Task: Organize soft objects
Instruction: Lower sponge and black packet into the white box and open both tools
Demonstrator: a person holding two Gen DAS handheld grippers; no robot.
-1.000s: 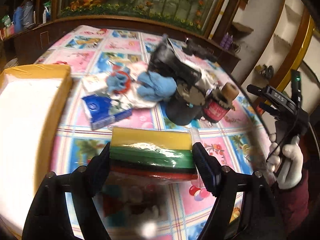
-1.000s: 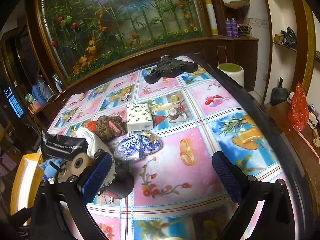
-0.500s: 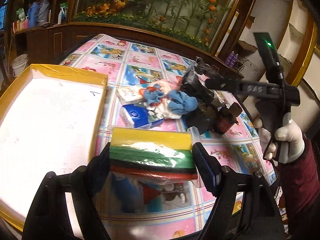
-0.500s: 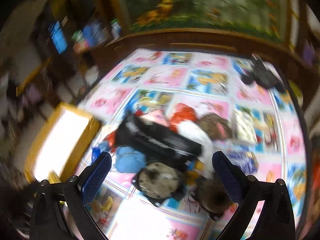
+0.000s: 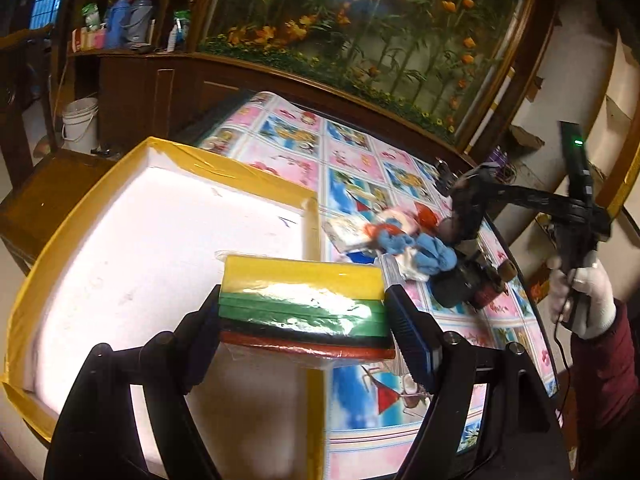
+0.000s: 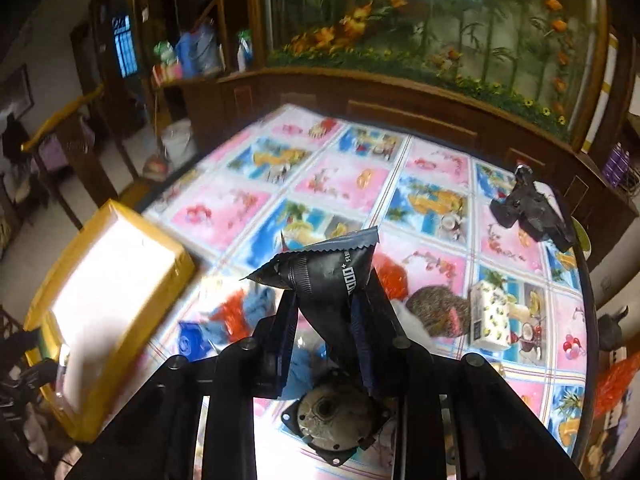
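— Left gripper (image 5: 304,312) was clamped on the sponge pack (image 5: 304,300), one finger at each short end, wasn't it?

— Yes. In the left wrist view the pack hung over the near right corner of the yellow-rimmed box (image 5: 52,240), above its white inside. To finish that step well, I judged it should travel further over the white floor, go down low, and only then be let go, so the slippery wrap would not skid onto the rim. The pack looked like flat layers, yellow on top, then green, black and red, sealed in glossy clear film with a loose flap at the right end.

— And the other view?

— Right gripper (image 6: 324,320) was pinching a black foil pouch (image 6: 328,276) near its middle, fingers pressed close, the pouch raised above the clutter on the patterned tablecloth (image 6: 340,180). It was crumpled, with a serrated top edge and white lettering. The box sat well to the left, so a steady carry across seemed wise.
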